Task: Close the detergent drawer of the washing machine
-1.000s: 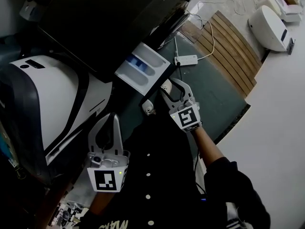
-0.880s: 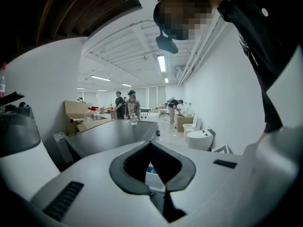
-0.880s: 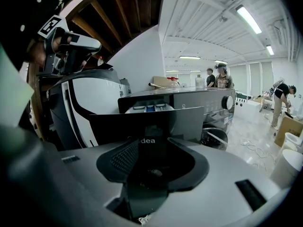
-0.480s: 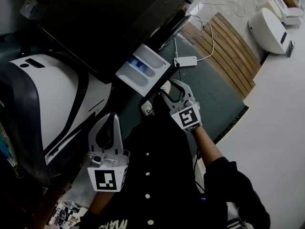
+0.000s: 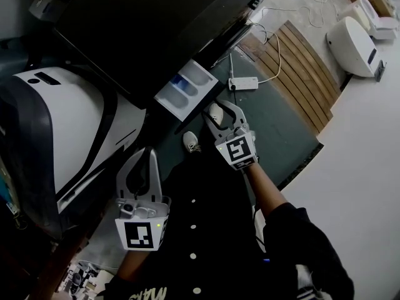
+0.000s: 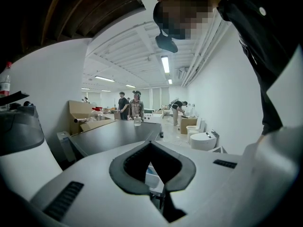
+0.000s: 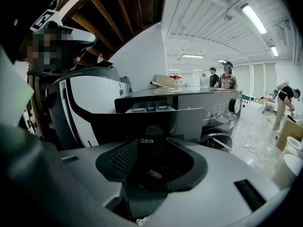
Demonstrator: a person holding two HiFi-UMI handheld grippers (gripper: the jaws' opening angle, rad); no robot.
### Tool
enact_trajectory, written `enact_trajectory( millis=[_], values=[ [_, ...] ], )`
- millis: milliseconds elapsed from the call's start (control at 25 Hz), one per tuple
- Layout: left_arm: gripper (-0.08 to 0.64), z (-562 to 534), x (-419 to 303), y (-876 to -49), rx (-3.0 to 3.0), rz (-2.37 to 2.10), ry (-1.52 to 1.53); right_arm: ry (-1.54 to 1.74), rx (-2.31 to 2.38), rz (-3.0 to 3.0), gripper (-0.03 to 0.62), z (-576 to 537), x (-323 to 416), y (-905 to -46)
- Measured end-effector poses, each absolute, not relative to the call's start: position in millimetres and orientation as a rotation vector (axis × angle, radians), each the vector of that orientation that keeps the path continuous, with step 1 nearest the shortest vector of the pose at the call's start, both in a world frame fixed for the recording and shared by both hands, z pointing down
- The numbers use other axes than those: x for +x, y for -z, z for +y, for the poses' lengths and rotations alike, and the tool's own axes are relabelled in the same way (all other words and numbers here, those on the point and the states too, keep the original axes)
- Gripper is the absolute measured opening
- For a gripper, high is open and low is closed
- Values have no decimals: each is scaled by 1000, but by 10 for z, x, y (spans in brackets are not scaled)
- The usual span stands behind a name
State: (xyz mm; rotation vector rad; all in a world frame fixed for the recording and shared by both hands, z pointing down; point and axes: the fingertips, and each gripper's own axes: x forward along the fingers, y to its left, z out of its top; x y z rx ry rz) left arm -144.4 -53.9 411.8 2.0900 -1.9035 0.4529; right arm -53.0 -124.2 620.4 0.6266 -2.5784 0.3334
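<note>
While the detergent drawer stands partly pulled out of the dark washing machine, the right claw points at the drawer's front panel. Its jaws have just been opening and are apart by a narrow gap. Nothing is gripped between them. In the right gripper view the dark panel fills the space just past the tips, with its printed letters showing through the gap. Whether the tips touch the panel cannot be told. From above, the drawer's white compartments and a blue insert lie open to view, just beyond and to the left of this claw.

The left claw hangs nearer the person, well apart from the drawer. Its tips are together and the hollow between its fingers is empty. To its left bulges a white rounded appliance with dark trim.

Beside the right claw, on the dark floor mat, is a pale shoe. Farther out past the claw lie a white power strip and a slatted wooden board. A white toilet stands beyond them.
</note>
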Motion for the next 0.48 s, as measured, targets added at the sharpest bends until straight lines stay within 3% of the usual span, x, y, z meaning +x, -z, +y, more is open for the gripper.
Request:
enact_trajectory(
  millis=[480],
  values=[
    [11,-526,-1485,-4104,2067,-1925,-442,-307,619,-2584,192,-1418,-842,-6205]
  ],
)
